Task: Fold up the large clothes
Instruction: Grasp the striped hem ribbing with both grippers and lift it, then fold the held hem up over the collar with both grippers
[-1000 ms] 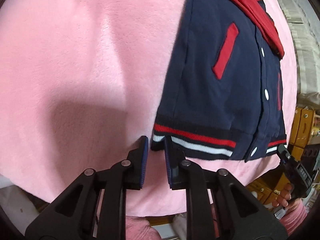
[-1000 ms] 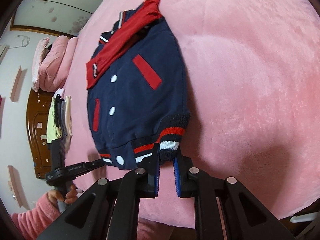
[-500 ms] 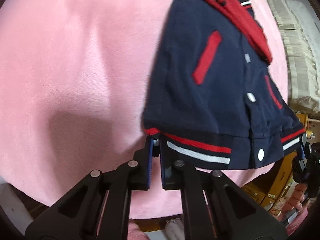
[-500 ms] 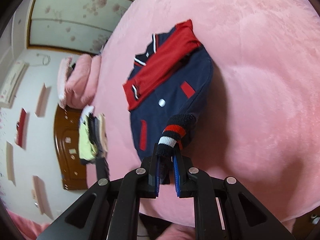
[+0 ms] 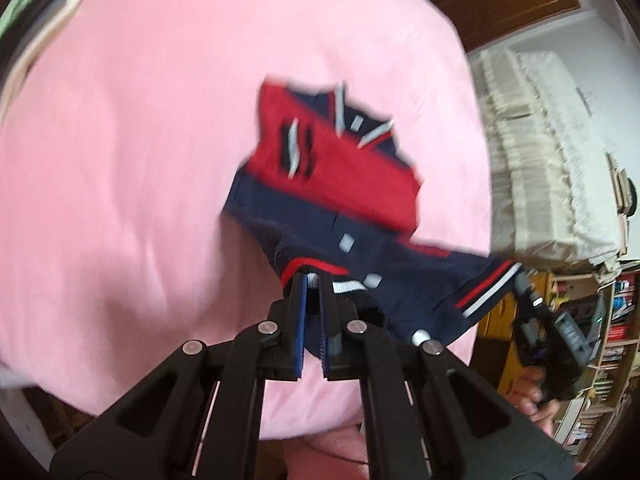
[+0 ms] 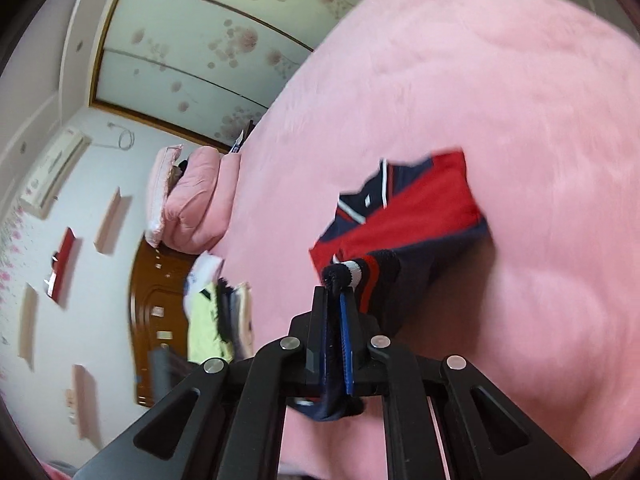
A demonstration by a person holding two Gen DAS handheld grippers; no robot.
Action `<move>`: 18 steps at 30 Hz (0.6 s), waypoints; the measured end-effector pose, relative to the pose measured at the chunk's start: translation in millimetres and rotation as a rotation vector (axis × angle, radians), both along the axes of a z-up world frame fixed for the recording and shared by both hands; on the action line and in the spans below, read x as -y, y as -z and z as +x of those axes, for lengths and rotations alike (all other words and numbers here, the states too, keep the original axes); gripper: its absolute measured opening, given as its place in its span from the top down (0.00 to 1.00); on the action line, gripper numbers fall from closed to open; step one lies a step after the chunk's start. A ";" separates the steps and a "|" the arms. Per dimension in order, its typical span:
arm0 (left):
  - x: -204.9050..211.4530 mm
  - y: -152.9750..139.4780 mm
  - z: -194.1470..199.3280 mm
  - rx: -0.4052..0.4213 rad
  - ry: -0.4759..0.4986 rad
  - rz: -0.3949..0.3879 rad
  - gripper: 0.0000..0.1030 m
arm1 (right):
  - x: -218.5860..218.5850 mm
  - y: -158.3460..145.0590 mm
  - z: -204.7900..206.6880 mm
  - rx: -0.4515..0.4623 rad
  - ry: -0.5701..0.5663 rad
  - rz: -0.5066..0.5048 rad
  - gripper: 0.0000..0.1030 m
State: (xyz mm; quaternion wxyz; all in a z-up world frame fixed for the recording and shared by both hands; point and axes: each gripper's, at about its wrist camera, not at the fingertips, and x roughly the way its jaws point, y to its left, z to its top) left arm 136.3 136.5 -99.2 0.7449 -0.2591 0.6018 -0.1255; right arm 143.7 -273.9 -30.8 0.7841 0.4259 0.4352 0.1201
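Pink plush bedding [image 5: 140,200] fills most of both wrist views, blurred by motion. At the far left edge of the left view a stack of folded clothes [image 5: 36,24] is cut off and hard to read. The left gripper [image 5: 312,284] is clamped on the striped hem of the navy-and-red jacket [image 5: 344,184], whose lower half hangs lifted off the bed while its collar end lies on it. At the right edge, the right gripper [image 6: 335,290] is pinched tight on the hem's other corner, ribbed cuff bunched between its pads.
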 end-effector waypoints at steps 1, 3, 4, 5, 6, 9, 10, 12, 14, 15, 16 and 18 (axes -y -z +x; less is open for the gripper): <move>-0.5 -12.1 14.5 0.020 -0.002 0.000 0.97 | 0.3 -6.0 9.2 0.009 0.001 -0.017 0.95; -3.6 -27.3 40.2 0.055 -0.006 -0.001 0.97 | 3.3 -16.2 29.6 0.016 0.017 -0.021 0.95; -3.5 -32.0 55.9 0.069 -0.009 0.006 0.97 | 4.6 -18.6 37.4 0.016 0.025 -0.019 0.95; -3.3 -36.5 70.7 0.084 -0.011 0.026 0.97 | 6.7 -20.9 48.1 0.014 0.035 -0.024 0.95; -1.0 -35.8 83.3 0.095 -0.012 0.040 0.97 | 9.5 -20.3 57.7 0.010 0.047 -0.034 0.95; 0.6 -25.8 118.4 0.113 -0.030 0.059 1.00 | 20.3 -12.0 87.3 -0.012 0.086 -0.056 0.95; 0.2 -18.7 128.0 0.107 -0.039 0.058 1.00 | 24.5 -6.3 97.0 -0.026 0.099 -0.057 0.95; -2.9 1.1 146.0 0.099 -0.060 0.040 1.00 | 31.7 11.5 116.3 -0.050 0.120 -0.062 0.95; -4.2 27.5 161.5 0.089 -0.081 0.024 1.00 | 37.4 27.3 135.7 -0.037 0.142 -0.070 0.95; -4.5 39.3 169.9 0.084 -0.088 0.032 1.00 | 39.9 34.6 144.5 -0.036 0.152 -0.077 0.95; -3.4 49.5 176.9 0.084 -0.093 0.050 1.00 | 42.2 44.0 154.2 -0.040 0.159 -0.082 0.95; -3.2 62.5 187.4 0.092 -0.098 0.074 1.00 | 43.3 62.8 176.1 -0.064 0.158 -0.110 0.95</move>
